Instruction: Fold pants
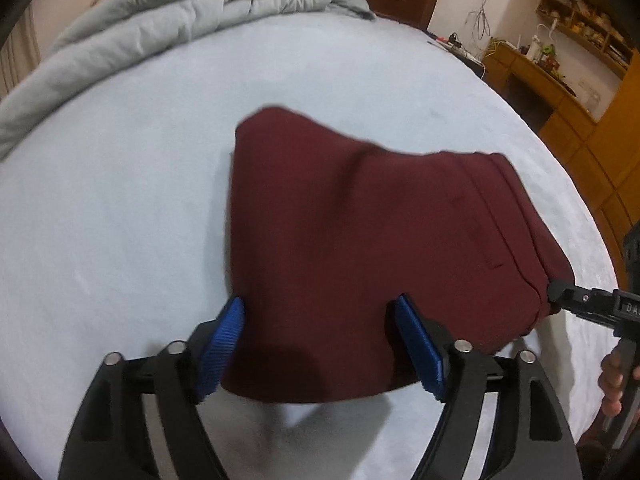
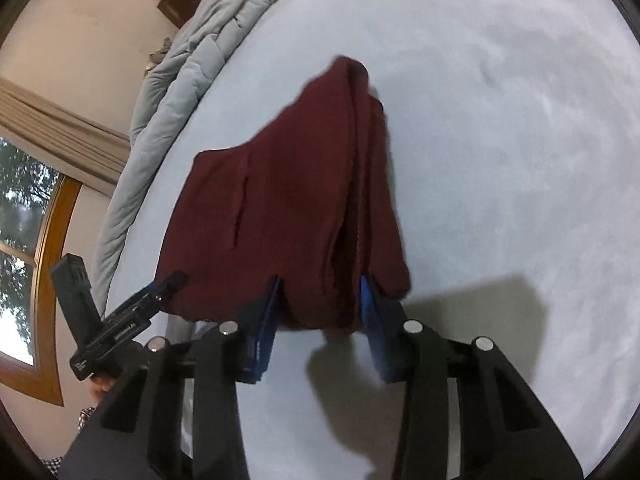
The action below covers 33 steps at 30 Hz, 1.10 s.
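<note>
Left claw [image 1: 316,344]: jaws spread wide, straddling the near edge of the pants [image 1: 360,248]; blue pads [image 1: 224,344] stand clear of the cloth on both sides, so nothing is gripped.
Right claw [image 2: 320,308]: jaws narrowed around a thick bunch of layers at the pants' corner; pads appear to press the cloth, so it reads as clenched on the pants.
Pants: maroon, folded into a compact stack, lying on the bed [image 1: 120,200] near its front edge, between the two claws; a grey duvet [image 1: 160,12] is heaped well apart at the far side.
Risk, uneven hold: with one claw gripping and the other released, any pull would likely drag the stack askew and slide the layers apart.
Risk, partial pinch: the right claw may hold only some layers; lifting could peel the fold open.
Risk, edge: the stack sits close to the bed's front, so a nudge could tip it off.
Writing: white lettering on each claw's black body, too blurred and cropped to read; no brand on the pants visible.
</note>
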Available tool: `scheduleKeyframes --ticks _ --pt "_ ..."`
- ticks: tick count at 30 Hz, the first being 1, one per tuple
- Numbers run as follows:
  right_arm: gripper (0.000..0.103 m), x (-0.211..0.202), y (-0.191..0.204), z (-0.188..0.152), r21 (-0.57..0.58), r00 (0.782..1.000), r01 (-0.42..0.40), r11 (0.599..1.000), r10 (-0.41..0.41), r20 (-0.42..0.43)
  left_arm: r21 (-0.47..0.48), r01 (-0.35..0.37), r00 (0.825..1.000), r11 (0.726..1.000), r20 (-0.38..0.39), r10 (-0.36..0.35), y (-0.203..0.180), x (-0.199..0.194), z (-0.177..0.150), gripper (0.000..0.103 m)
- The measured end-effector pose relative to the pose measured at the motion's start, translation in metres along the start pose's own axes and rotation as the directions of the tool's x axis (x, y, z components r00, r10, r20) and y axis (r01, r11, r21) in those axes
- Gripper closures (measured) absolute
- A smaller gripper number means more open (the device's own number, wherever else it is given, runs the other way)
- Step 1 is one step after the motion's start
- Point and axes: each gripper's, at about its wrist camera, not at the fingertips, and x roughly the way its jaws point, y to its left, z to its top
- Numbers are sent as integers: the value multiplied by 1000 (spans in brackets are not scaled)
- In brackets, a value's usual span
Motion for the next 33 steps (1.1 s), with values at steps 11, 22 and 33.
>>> scheduleKeyframes --ticks 11,22,33 --pt "46 -37 34 -10 -77 992 26 997 -17 121 -20 -16 999 1000 44 17 -5 -44 -3 11" --pt "7 -57 79 -39 -184 948 302 935 -274 165 20 -83 995 996 48 82 -30 -78 -13 4" --pt "7 -61 95 -49 -225 909 407 885 -367 200 5 -123 991 992 52 122 -30 -95 -23 4"
